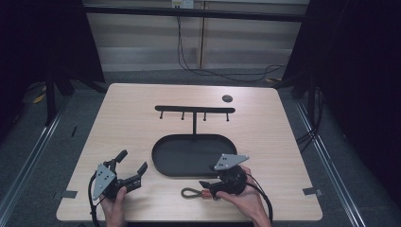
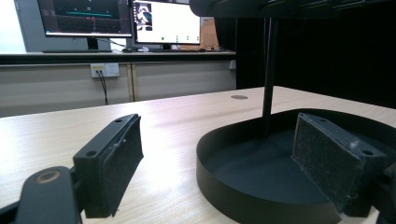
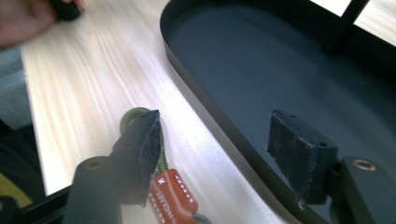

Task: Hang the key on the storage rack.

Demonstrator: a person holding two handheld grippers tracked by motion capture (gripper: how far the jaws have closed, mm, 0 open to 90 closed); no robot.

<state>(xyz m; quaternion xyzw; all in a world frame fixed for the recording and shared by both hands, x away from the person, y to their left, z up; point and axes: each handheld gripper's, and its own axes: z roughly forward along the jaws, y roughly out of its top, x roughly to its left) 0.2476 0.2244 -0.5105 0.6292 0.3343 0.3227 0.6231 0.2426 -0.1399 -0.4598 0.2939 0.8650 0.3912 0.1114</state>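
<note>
A green strap loop with an orange-brown leather tag (image 1: 191, 192) lies on the wooden table, just in front of the black oval tray (image 1: 158, 163). A black hook rack (image 1: 195, 109) rises on a post from the tray's far side. My right gripper (image 1: 207, 177) hovers over the strap's tag end, open. In the right gripper view its jaws (image 3: 215, 121) stand apart, one above the strap (image 3: 170, 196) and one above the tray (image 3: 201, 93); nothing is pinched. My left gripper (image 1: 133, 160) rests open at the front left, empty, facing the tray (image 2: 219, 186) between its jaws (image 2: 219, 121).
A round dark grommet (image 1: 227, 98) sits in the table's far right. Tape marks (image 1: 69, 194) lie at both front corners. Monitors (image 2: 93, 18) stand on a shelf beyond the table. The rack post (image 2: 268, 70) stands upright at the tray's back.
</note>
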